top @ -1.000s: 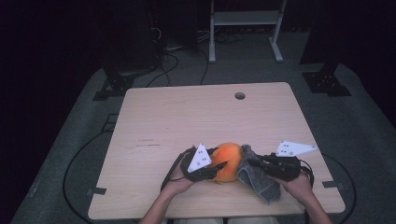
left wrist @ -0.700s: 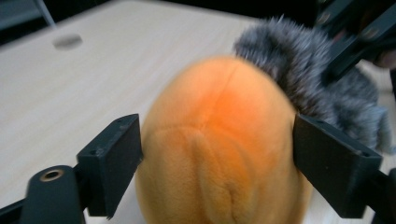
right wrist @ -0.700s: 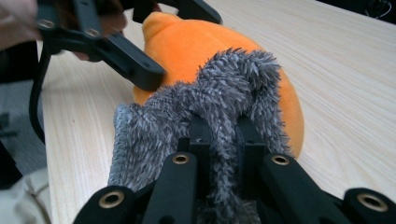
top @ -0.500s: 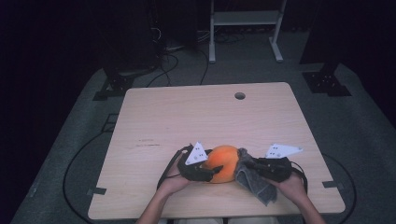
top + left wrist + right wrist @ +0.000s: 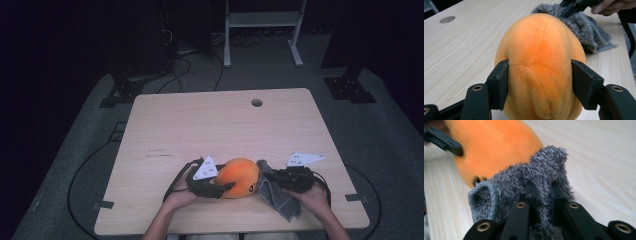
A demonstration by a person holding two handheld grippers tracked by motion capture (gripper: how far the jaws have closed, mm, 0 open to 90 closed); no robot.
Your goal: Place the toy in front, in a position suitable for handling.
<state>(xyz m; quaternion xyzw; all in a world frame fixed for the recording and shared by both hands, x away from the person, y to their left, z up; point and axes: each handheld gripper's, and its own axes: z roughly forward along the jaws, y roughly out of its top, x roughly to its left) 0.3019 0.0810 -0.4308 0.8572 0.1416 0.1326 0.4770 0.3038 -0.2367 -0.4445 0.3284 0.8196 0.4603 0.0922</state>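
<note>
An orange plush toy (image 5: 239, 177) lies near the front edge of the wooden table (image 5: 210, 125). My left gripper (image 5: 221, 189) is shut on it from the left; in the left gripper view both jaws press into the sides of the plush (image 5: 539, 45). A grey fuzzy cloth (image 5: 281, 199) rests against the plush's right side. My right gripper (image 5: 270, 180) is shut on a fold of that cloth (image 5: 541, 167), with fur bunched between its jaws. The orange plush (image 5: 494, 147) sits just beyond the cloth there.
A round cable hole (image 5: 257, 102) is in the far part of the table. Black cables trail off the table's front corners. A white metal stand (image 5: 260, 20) is on the floor behind the table.
The right gripper has moved left with the grey cloth, closer against the plush. The plush and left gripper have shifted slightly left and toward the front edge.
</note>
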